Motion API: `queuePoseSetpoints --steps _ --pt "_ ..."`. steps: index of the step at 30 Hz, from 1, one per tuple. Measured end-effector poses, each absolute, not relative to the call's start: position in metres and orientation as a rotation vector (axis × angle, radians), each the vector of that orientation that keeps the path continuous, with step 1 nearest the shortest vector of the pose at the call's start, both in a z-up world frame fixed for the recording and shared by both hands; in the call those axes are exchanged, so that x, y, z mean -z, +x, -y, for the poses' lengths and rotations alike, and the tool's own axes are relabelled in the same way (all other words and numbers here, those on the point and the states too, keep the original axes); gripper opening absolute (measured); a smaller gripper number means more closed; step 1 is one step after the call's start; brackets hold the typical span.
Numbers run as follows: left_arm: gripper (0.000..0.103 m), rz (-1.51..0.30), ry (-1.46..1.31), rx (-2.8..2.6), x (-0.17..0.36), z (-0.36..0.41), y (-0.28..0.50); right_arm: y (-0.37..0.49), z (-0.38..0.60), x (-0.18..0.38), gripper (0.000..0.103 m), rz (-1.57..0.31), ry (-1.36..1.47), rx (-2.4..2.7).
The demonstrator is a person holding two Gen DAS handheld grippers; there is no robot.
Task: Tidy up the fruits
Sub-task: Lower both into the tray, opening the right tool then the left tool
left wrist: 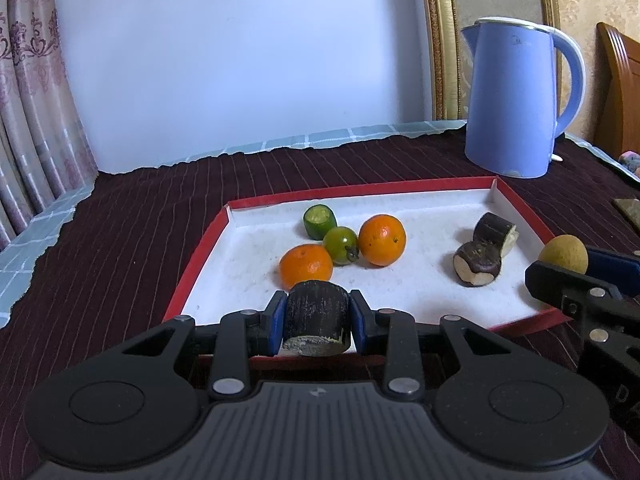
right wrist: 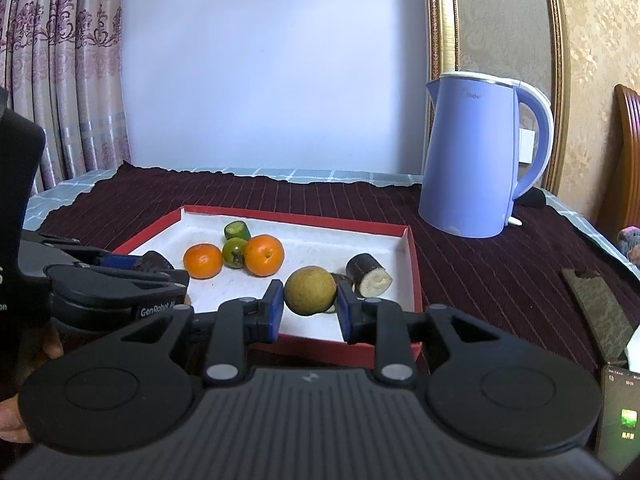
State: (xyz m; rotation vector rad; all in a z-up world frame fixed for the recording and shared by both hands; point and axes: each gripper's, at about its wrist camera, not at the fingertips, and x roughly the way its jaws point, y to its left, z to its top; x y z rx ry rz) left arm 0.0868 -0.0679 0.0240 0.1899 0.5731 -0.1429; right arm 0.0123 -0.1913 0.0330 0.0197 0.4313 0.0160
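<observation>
A red-rimmed white tray lies on the dark cloth. In it are two oranges, a green fruit, a green cut piece and two dark cane pieces. My left gripper is shut on a dark cane piece over the tray's near edge. My right gripper holds a yellow-brown round fruit between its pads over the tray's near right part; it also shows in the left wrist view.
A blue kettle stands behind the tray at the right. A phone and a dark flat object lie at the right. A curtain hangs at the left, a wooden chair at the far right.
</observation>
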Motion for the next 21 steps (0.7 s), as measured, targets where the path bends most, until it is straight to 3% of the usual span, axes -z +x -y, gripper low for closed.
queuePoseSetpoints --steps 21 --pt "0.032 -0.534 0.209 0.091 -0.035 0.086 0.135 0.081 0.201 -0.047 0.026 -0.449 0.013 0.017"
